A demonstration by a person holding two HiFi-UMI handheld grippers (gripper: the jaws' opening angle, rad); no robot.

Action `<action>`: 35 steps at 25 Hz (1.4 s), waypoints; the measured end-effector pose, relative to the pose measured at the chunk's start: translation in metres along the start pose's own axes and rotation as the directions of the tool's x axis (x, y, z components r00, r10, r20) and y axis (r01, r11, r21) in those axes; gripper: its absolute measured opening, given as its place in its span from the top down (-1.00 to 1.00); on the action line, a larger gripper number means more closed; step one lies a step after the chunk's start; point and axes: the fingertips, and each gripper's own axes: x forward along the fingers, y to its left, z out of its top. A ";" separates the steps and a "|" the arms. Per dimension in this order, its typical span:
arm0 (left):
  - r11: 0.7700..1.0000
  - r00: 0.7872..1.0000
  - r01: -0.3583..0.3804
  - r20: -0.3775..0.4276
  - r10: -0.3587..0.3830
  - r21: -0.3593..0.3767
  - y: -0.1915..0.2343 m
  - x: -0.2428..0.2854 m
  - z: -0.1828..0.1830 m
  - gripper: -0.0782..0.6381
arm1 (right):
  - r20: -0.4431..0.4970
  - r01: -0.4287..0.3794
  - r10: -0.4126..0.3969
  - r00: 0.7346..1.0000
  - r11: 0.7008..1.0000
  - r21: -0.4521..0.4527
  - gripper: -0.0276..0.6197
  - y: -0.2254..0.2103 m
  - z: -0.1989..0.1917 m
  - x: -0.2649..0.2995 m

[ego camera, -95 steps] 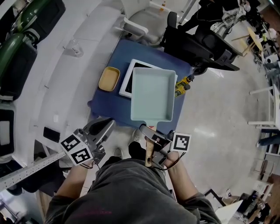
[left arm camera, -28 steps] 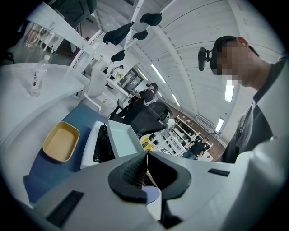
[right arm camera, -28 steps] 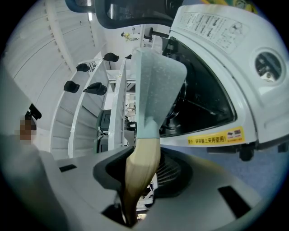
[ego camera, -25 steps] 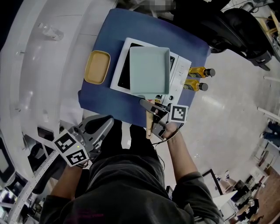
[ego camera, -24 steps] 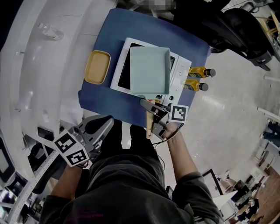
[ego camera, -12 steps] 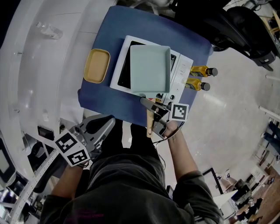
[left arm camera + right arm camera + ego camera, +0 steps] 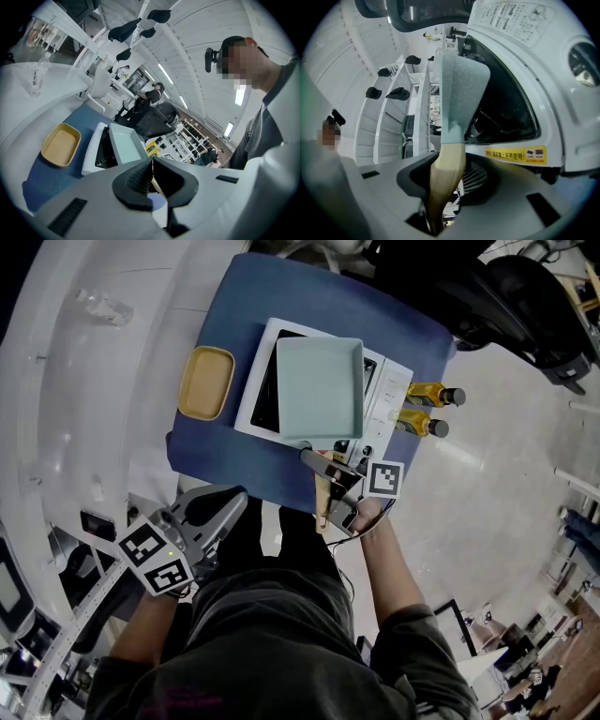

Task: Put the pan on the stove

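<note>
The pale green square pan [image 7: 319, 390] lies over the black cooktop of the white stove [image 7: 387, 397] on the blue table [image 7: 244, 296]; whether its bottom touches the glass I cannot tell. Its wooden handle [image 7: 322, 498] points back toward me, and my right gripper [image 7: 328, 479] is shut on it. In the right gripper view the handle [image 7: 446, 173] runs between the jaws up to the pan [image 7: 461, 93], beside the stove [image 7: 562, 93]. My left gripper [image 7: 220, 512] hangs shut and empty off the table's near edge; its view shows the pan [image 7: 126, 145].
A yellow tray [image 7: 207, 382] sits on the blue table left of the stove. Two yellow bottles [image 7: 427, 409] lie at the table's right edge. A white curved counter [image 7: 84, 381] runs along the left, and a black chair [image 7: 525, 296] stands at the far right.
Nearly four seconds ago the pan hung nearer me, past the stove's front right. It now lies over the cooktop. Over the last second almost nothing has shifted.
</note>
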 end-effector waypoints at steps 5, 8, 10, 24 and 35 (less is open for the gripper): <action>1.000 1.000 0.006 0.001 -0.006 -0.001 -0.002 0.003 0.003 0.76 | 0.000 -0.012 0.012 1.000 1.000 0.019 0.48 0.000 0.001 0.000; 1.000 1.000 0.011 0.001 -0.011 0.003 -0.003 0.005 0.005 0.76 | 0.009 -0.014 0.014 1.000 0.999 0.034 0.48 0.000 0.002 0.000; 1.000 1.000 0.013 0.001 -0.013 0.006 -0.004 0.005 0.006 0.76 | 0.015 -0.014 0.014 1.000 0.999 0.037 0.48 -0.001 0.002 0.000; 0.999 0.999 0.032 0.002 -0.032 0.024 -0.012 0.006 0.010 0.76 | 0.042 0.027 -0.028 0.999 0.999 0.020 0.42 -0.003 0.001 -0.010; 0.997 0.998 0.056 0.013 -0.056 0.048 -0.024 -0.001 0.009 0.76 | 0.088 0.070 -0.069 0.994 0.998 -0.007 0.42 0.003 -0.008 -0.040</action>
